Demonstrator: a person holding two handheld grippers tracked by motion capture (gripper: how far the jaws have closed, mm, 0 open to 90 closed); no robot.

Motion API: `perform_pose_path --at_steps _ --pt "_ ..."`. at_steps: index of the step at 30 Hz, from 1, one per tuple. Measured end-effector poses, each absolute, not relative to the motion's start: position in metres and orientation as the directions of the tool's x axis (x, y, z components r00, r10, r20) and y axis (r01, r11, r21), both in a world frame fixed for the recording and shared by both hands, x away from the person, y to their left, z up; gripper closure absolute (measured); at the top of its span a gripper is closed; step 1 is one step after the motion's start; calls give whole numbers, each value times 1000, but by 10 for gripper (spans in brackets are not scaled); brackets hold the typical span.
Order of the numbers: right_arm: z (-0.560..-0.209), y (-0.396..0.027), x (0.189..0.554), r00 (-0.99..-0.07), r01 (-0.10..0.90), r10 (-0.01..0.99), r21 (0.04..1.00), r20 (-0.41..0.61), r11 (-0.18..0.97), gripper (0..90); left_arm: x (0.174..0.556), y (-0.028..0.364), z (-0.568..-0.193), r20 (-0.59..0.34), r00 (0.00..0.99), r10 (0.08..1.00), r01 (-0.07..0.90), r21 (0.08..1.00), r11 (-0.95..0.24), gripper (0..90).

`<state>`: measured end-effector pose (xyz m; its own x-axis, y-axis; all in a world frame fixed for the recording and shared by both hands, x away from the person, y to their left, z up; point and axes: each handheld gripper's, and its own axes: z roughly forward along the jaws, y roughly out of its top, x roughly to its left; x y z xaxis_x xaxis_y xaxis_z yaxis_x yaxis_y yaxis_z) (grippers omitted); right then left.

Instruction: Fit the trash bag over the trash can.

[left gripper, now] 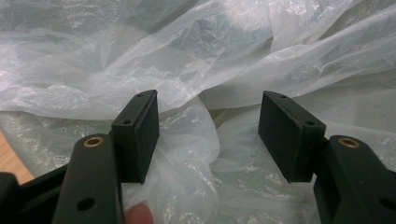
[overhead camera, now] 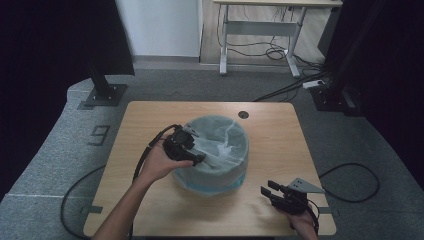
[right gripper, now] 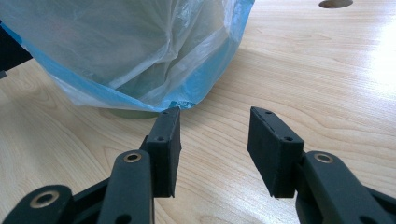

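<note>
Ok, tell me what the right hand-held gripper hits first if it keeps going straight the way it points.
Probably the plastic bag draped over the round bin: the right hand-held gripper, jaws open and empty, points over bare table toward the bag's lower edge, slightly left of centre.

Round bin [overhead camera: 212, 172] stood upright near bench centre. Translucent whitish plastic liner bag [overhead camera: 220, 142] draped over its rim and down the sides, crumpled and creased, blue-tinted lower edge ending just above the bench surface.
</note>
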<state>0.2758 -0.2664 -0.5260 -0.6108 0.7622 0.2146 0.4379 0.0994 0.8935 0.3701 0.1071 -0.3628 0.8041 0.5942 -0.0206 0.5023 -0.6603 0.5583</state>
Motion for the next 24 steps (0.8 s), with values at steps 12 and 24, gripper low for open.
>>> perform_pose_path --at_steps 12,24 --pt "-526 -267 276 -607 438 767 893 207 105 531 357 126 -342 -54 812 582 436 719 -541 362" --pt "-526 -268 276 -597 431 779 896 192 110 509 332 144 -345 -44 804 593 367 821 -437 343"
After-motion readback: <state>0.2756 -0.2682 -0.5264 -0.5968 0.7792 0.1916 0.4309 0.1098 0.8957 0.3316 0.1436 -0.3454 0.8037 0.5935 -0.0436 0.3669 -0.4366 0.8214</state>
